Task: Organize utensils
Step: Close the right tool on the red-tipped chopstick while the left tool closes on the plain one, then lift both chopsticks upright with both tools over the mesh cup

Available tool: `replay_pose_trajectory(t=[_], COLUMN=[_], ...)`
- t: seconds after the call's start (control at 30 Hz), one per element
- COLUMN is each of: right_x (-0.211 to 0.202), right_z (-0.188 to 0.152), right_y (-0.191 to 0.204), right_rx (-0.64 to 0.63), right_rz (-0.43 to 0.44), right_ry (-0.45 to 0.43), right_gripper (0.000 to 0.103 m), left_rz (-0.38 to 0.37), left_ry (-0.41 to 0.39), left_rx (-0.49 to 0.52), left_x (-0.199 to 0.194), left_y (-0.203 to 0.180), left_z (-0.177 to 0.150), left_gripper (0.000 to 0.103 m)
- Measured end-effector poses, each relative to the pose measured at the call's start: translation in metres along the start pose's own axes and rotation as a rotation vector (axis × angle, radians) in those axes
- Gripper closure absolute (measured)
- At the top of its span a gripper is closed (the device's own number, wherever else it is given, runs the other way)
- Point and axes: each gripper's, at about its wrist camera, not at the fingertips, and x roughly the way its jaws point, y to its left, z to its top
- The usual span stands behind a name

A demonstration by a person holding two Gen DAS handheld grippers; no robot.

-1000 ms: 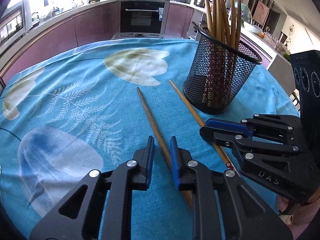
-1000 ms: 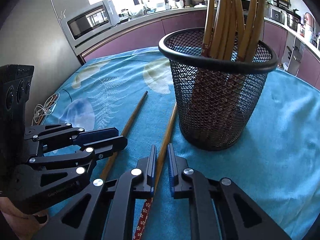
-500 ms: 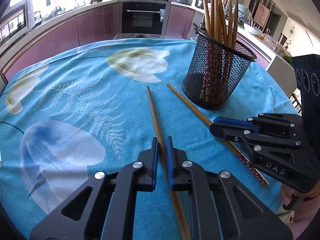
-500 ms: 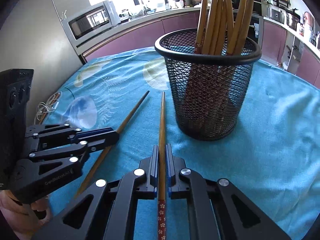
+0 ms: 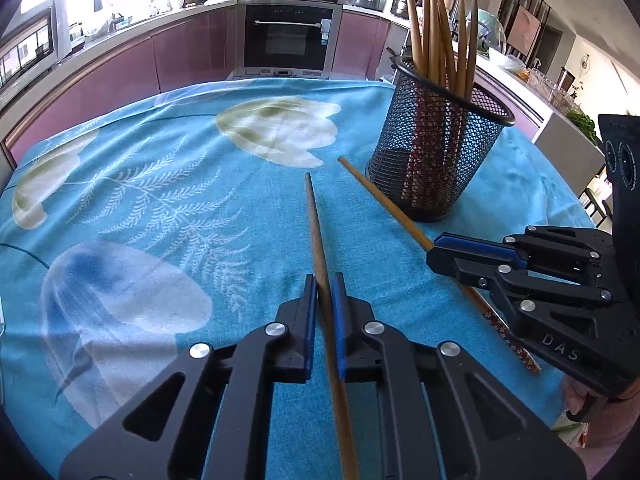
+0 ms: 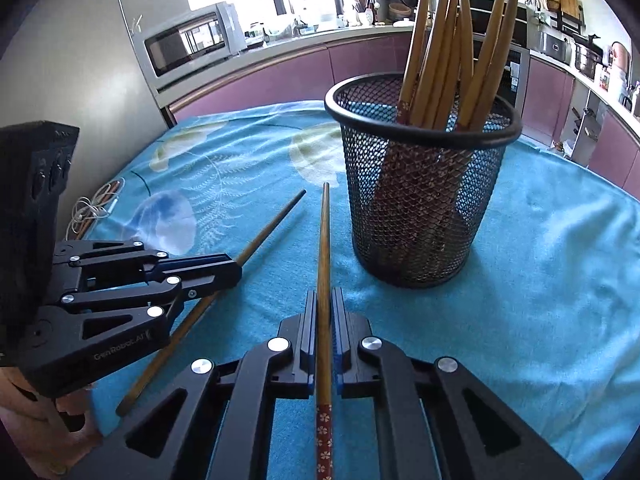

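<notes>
Two hand-held grippers over a round table under a blue floral tablecloth (image 5: pixel 168 200), each clamped on one wooden chopstick.

Left gripper (image 5: pixel 325 292): blue pads pinched tight on the darker chopstick (image 5: pixel 316 224), gripped near mid-length. Long axis running almost straight away along the fingers, slim tip pointing toward the far edge of the table, thick end trailing back beneath the gripper.

Right gripper (image 6: pixel 325 308): likewise closed hard on the lighter chopstick (image 6: pixel 323 240), tip aimed ahead just left of the black mesh holder (image 6: pixel 424 208), red flower-patterned end trailing back under the gripper.

Holder upright on the cloth, near both tips, already packed with chopsticks standing tips up.

Likely risks: a thin round stick pivoting or slipping in the pads when swung upright; a stick jamming against the crowded bundle or catching the rim and tipping the light holder; the two grippers, just beside each other, colliding on the way in.
</notes>
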Motion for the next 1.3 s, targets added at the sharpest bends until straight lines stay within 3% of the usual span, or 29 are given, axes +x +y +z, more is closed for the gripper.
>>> replay_pose_trajectory(t=[0.7,1.3], right_x=[-0.066,-0.085], right_z=[0.004,0.012], right_y=[-0.001,-0.009], right_rx=[0.033,0.055], right_rz=[0.113,0.13], right_ry=[-0.162,-0.241], right_gripper=[0.097,0.097], left_rz=[-0.107,-0.181], left_ry=[-0.115,-0.19], left_rx=[-0.023,-0.025], left_x=[-0.058,-0.091], left_y=[-0.001,-0.006], left_z=[0.009,0.019], left_gripper=[0.095,0.095])
